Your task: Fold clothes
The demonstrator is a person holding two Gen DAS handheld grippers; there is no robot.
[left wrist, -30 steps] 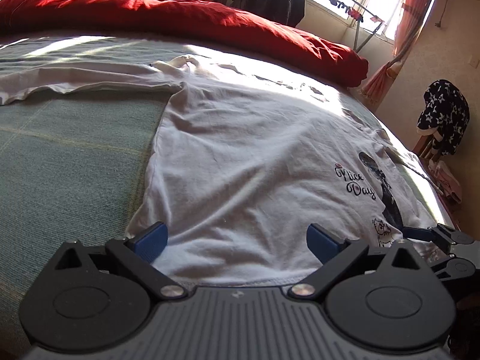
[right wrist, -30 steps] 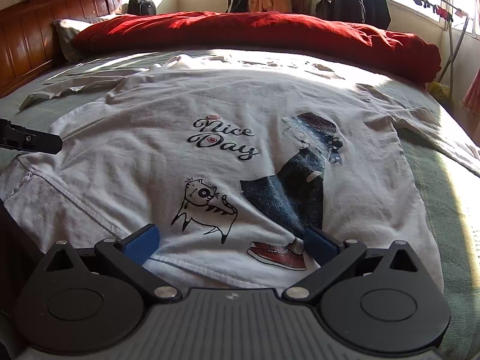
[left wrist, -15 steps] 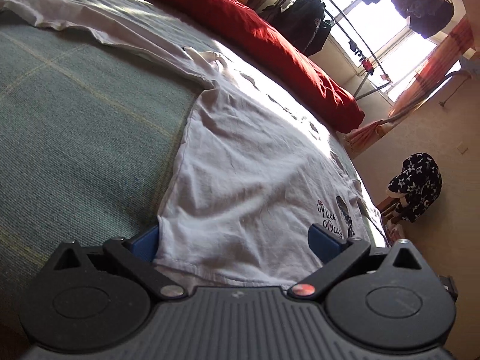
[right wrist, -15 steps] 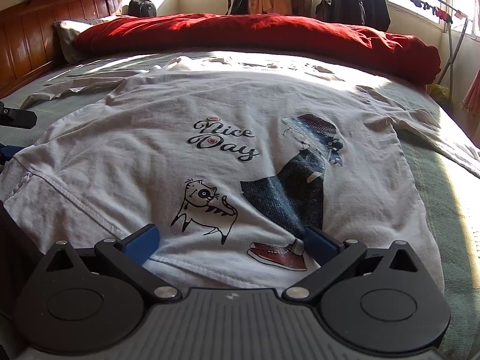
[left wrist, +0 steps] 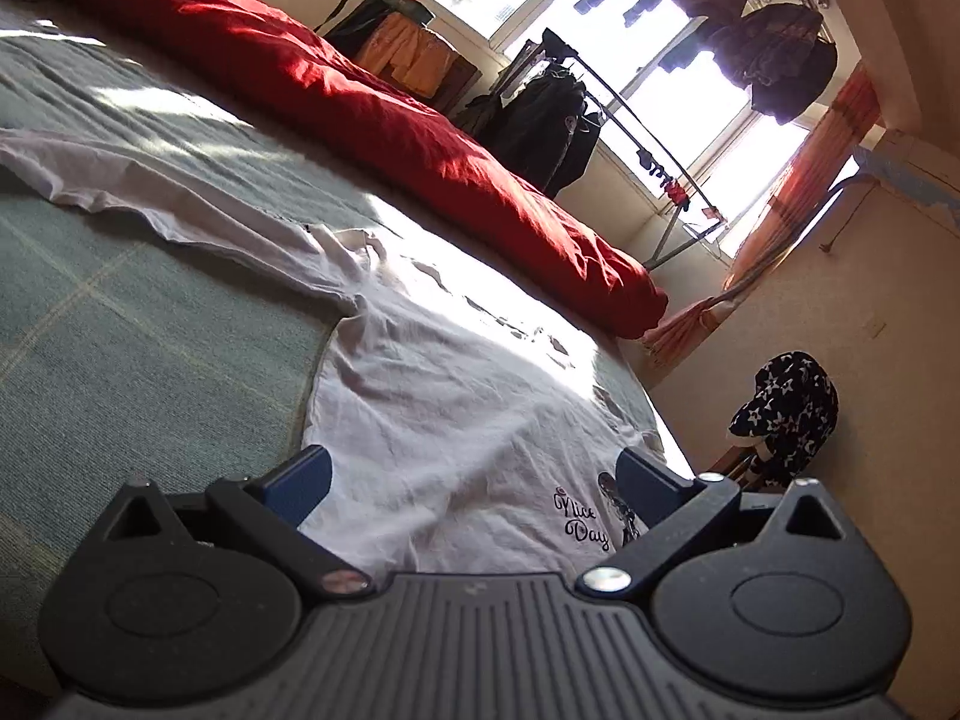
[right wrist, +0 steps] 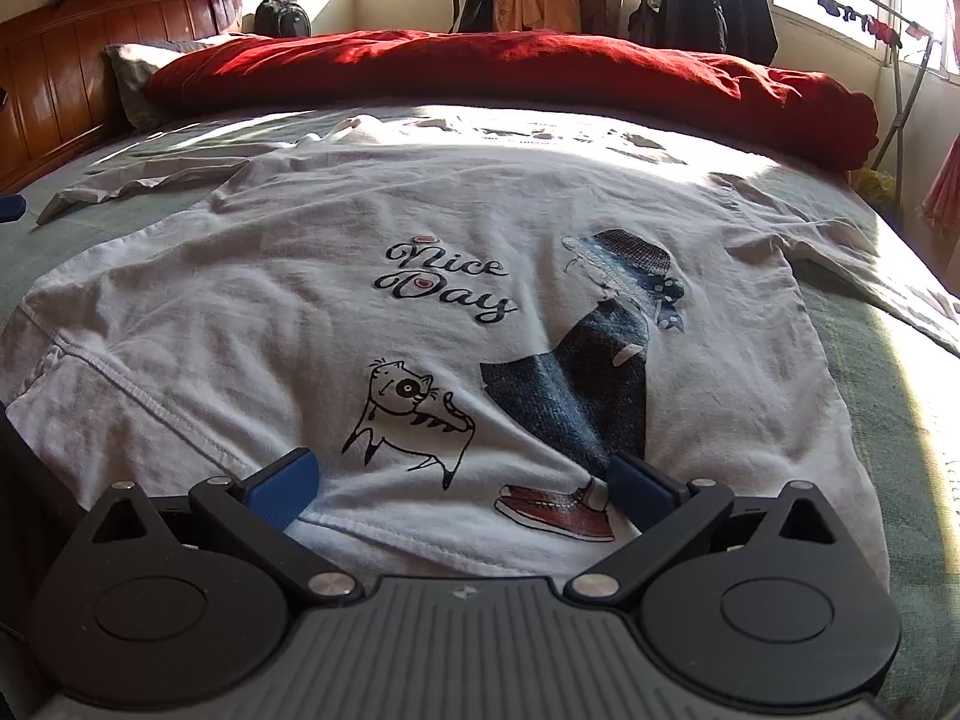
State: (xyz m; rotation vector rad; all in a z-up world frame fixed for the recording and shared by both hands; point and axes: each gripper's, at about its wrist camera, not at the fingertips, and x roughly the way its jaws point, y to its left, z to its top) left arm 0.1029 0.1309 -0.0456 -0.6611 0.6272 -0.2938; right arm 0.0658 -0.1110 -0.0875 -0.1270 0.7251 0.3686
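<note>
A white long-sleeved T-shirt (right wrist: 270,300) with a "Nice Day" print, a cat and a figure lies face up on the green bedspread (right wrist: 888,420). My right gripper (right wrist: 462,486) is open at the shirt's bottom hem, and the cloth runs between its blue pads (right wrist: 285,483). My left gripper (left wrist: 474,480) is open too, low over the shirt (left wrist: 450,408) near its left bottom corner. Its left pad (left wrist: 300,477) sits by the shirt's side edge. One sleeve (left wrist: 120,180) stretches off to the left.
A rolled red duvet (right wrist: 510,66) lies across the far side of the bed, with a pillow (right wrist: 129,69) and wooden headboard (right wrist: 48,78) at the left. A clothes rack (left wrist: 552,114) stands by the windows. A star-patterned garment (left wrist: 786,408) hangs beside the bed.
The left gripper has rolled and tipped upward, so its view now takes in the windows, and it sits further onto the shirt. The right gripper has barely moved. Both stay open.
</note>
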